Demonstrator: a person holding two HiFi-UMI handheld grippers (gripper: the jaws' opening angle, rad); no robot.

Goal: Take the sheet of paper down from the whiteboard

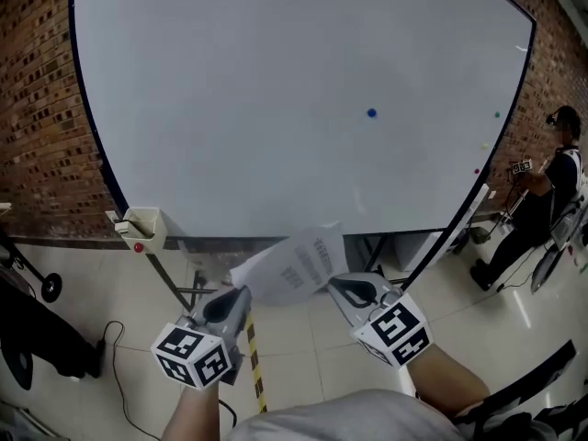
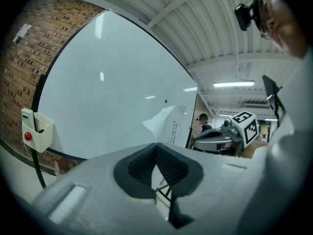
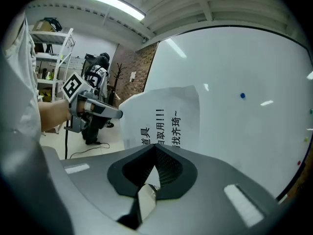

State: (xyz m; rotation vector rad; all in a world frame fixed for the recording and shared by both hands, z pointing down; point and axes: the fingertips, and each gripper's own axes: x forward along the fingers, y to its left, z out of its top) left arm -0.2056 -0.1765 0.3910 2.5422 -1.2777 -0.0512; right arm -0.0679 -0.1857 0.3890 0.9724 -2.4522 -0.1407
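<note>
One whiteboard (image 1: 230, 90): upright, with a brick wall behind it.
One sheet of paper (image 1: 292, 269): printed, off the board, in front of its bottom edge.
Two grippers: left gripper (image 1: 243, 294) clamped on the sheet's left corner; right gripper (image 1: 333, 284) clamped on its right edge.
One holder (image 1: 142, 223): at the board's lower left corner.
One blue dot (image 1: 371, 113): on the board, toward its right edge.

Both grippers are sitting with jaws fully together. Left gripper (image 1: 223, 309) is pinching the lower-left corner of the sheet of paper (image 1: 294, 269), and right gripper (image 1: 342, 289) is pinching its lower-right edge. Tips are angling inward toward each other, with left forearm (image 1: 197, 413) and right forearm (image 1: 450, 379) reaching forward.
</note>
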